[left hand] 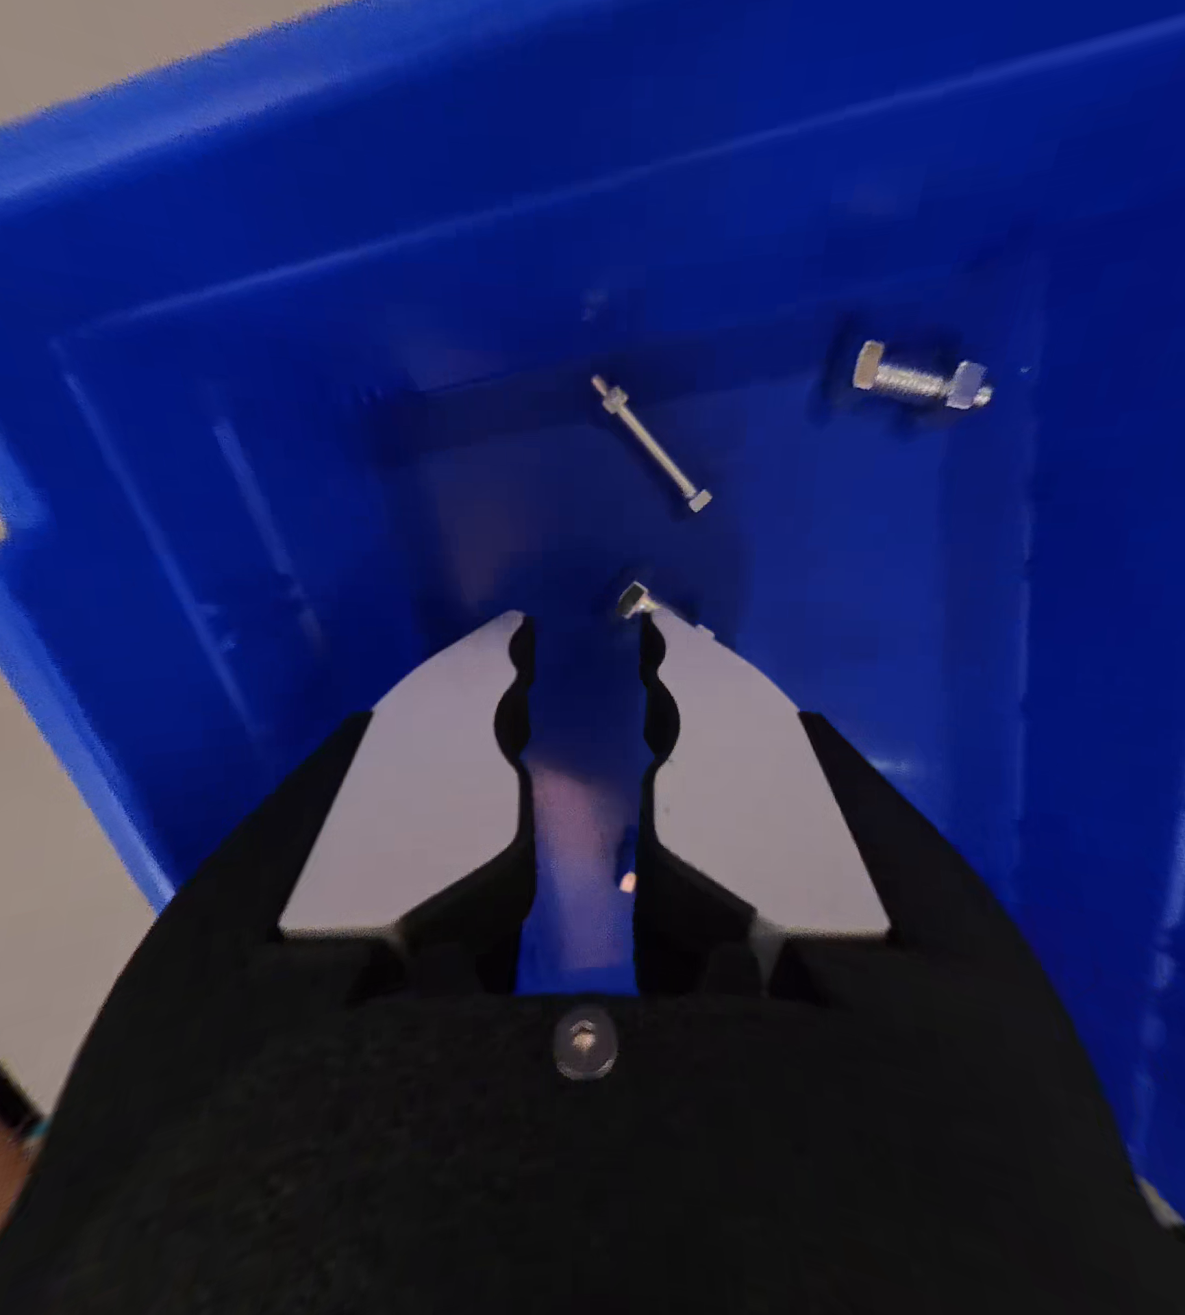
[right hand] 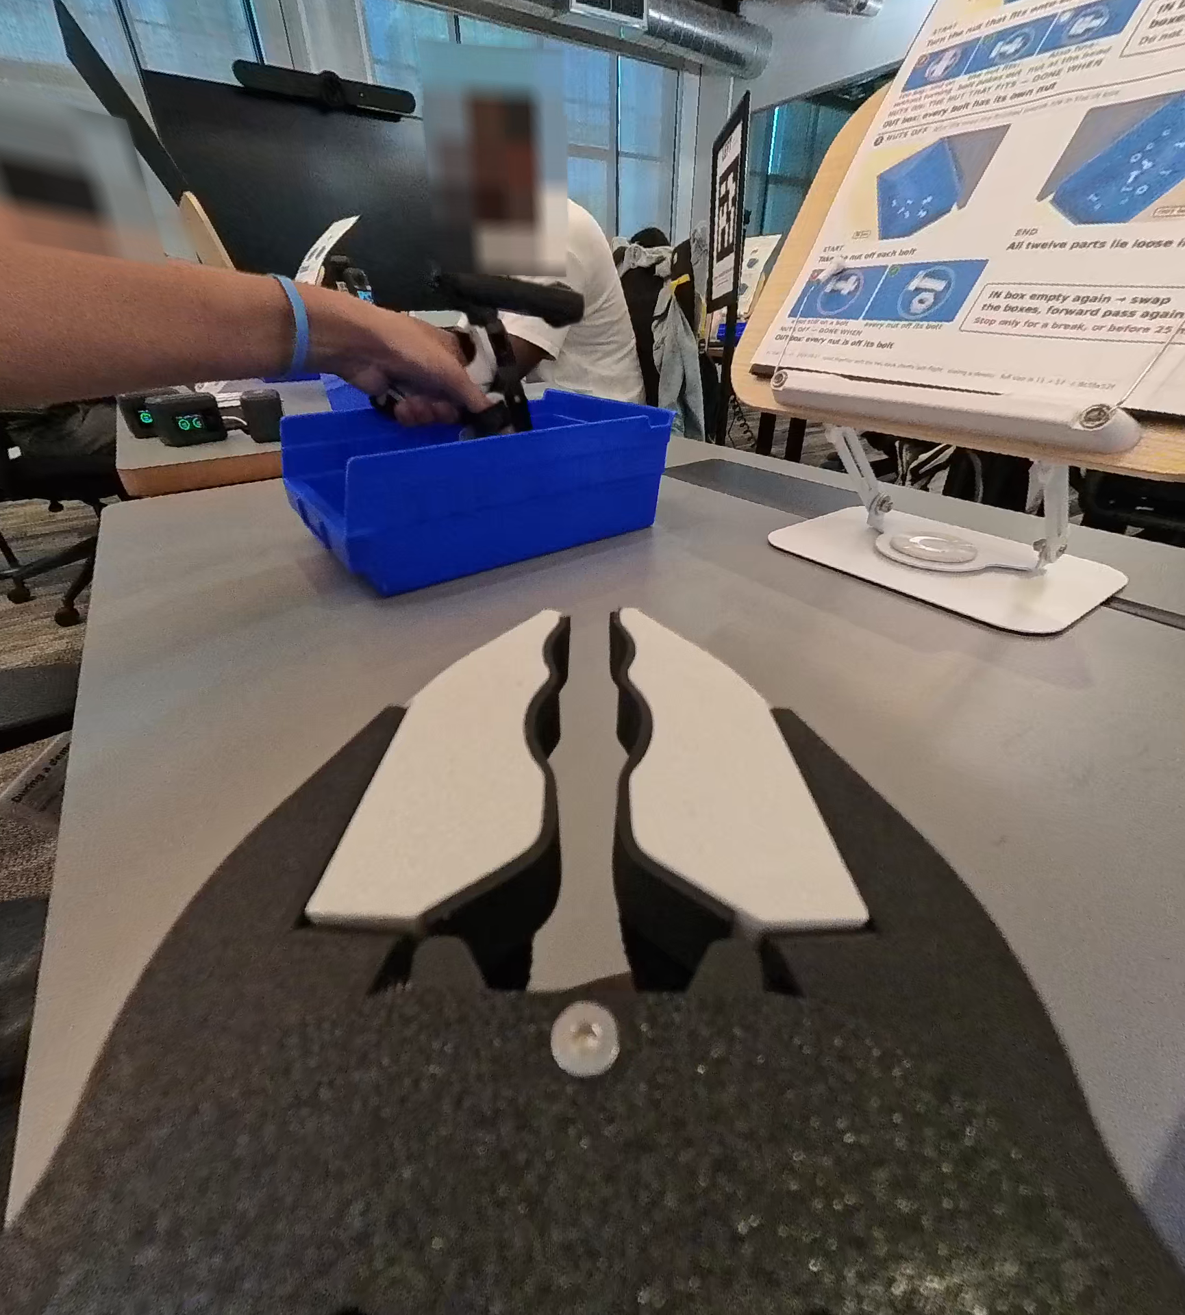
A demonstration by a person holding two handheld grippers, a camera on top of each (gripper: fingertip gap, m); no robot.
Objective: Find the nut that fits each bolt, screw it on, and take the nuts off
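Note:
In the left wrist view my left gripper [left hand: 582, 626] is open and empty, low inside a blue bin [left hand: 860, 640]. A short bolt [left hand: 636, 600] lies on the bin floor right at the right fingertip, which partly hides it. A long thin bolt with a small nut near its end [left hand: 650, 442] lies farther in. A thick bolt with a nut on it [left hand: 920, 384] lies at the far right. A small part [left hand: 627, 881] shows between the fingers. My right gripper [right hand: 590, 619] hovers over the grey table [right hand: 860, 783], empty, its jaws a narrow gap apart.
In the right wrist view two blue bins [right hand: 504, 512] stand side by side at the table's far side. A person's hand [right hand: 397, 363] holds the left gripper [right hand: 504, 405] in the far bin. An instruction sheet on a white stand [right hand: 945, 562] is at the right. Chairs and people are behind. Spacing between my two grippers at the tips: around 45 cm.

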